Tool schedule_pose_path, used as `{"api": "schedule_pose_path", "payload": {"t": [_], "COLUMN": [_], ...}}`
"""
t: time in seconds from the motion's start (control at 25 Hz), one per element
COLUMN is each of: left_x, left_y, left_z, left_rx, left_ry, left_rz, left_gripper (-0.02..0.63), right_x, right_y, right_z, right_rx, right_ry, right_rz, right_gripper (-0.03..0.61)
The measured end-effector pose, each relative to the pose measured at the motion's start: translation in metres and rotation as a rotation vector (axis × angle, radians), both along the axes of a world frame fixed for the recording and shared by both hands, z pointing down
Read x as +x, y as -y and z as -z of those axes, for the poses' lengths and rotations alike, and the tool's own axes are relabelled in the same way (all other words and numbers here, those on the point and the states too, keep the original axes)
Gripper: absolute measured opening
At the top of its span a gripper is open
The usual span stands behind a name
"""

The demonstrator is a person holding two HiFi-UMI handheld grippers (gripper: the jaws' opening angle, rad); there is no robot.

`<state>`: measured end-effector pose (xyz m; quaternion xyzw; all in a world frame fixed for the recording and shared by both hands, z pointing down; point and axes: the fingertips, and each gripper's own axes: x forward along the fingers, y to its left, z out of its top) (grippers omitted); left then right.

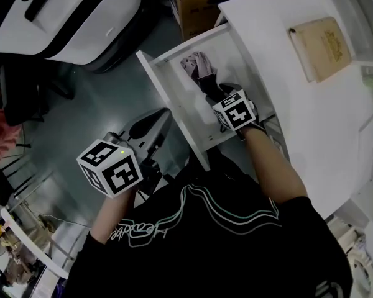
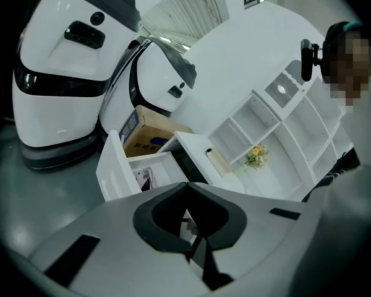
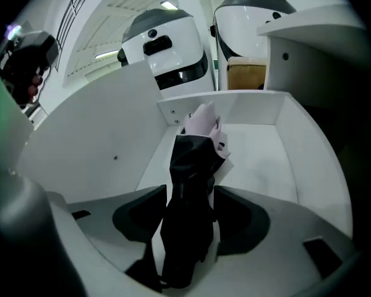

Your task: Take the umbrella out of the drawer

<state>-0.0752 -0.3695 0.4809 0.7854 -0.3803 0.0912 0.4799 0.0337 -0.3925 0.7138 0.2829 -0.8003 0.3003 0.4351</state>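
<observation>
The white drawer (image 1: 168,98) stands pulled out from the desk. In it lies the folded umbrella (image 1: 199,66), pale pink at its far end and black at the near end. My right gripper (image 1: 216,93) reaches down into the drawer. In the right gripper view the umbrella's black part (image 3: 188,184) runs up between the jaws of the right gripper (image 3: 188,228), which stand wide and do not visibly press on it. My left gripper (image 1: 154,121) hangs outside the drawer at its left, over the floor. The left gripper (image 2: 189,234) has its jaws together and holds nothing.
A tan book (image 1: 323,45) lies on the white desk top (image 1: 267,36) right of the drawer. A cardboard box (image 1: 205,5) stands behind the drawer. Large white machines (image 1: 68,17) stand at the far left. White shelves (image 2: 266,122) with small flowers (image 2: 256,156) sit on the desk.
</observation>
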Motion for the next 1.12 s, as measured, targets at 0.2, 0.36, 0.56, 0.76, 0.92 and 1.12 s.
{"api": "schedule_pose_path", "payload": {"t": [0.2, 0.36, 0.56, 0.76, 0.92, 1.12], "left_x": [-0.004, -0.007, -0.012, -0.014, -0.014, -0.010], "left_y": [0.006, 0.007, 0.003, -0.002, -0.005, -0.012], "left_z": [-0.004, -0.005, -0.009, -0.010, -0.010, -0.010], "left_rx": [-0.015, -0.021, -0.024, -0.030, -0.022, -0.017], "left_ry": [0.001, 0.000, 0.003, 0.007, 0.006, 0.001], "left_rz": [0.016, 0.029, 0.035, 0.040, 0.040, 0.031], "left_gripper": [0.020, 0.020, 0.020, 0.020, 0.020, 0.020], "right_x": [-0.007, -0.012, -0.011, -0.010, -0.009, -0.007], "right_y": [0.002, 0.002, 0.004, 0.004, 0.005, 0.006], "right_z": [-0.016, -0.026, -0.036, -0.039, -0.039, -0.038], "right_rx": [-0.003, 0.005, 0.021, 0.048, 0.053, 0.049], "right_ry": [-0.032, -0.087, -0.145, -0.174, -0.178, -0.168], "right_rz": [0.017, 0.057, 0.049, 0.043, 0.036, 0.027], "right_gripper": [0.225, 0.226, 0.226, 0.227, 0.230, 0.216]}}
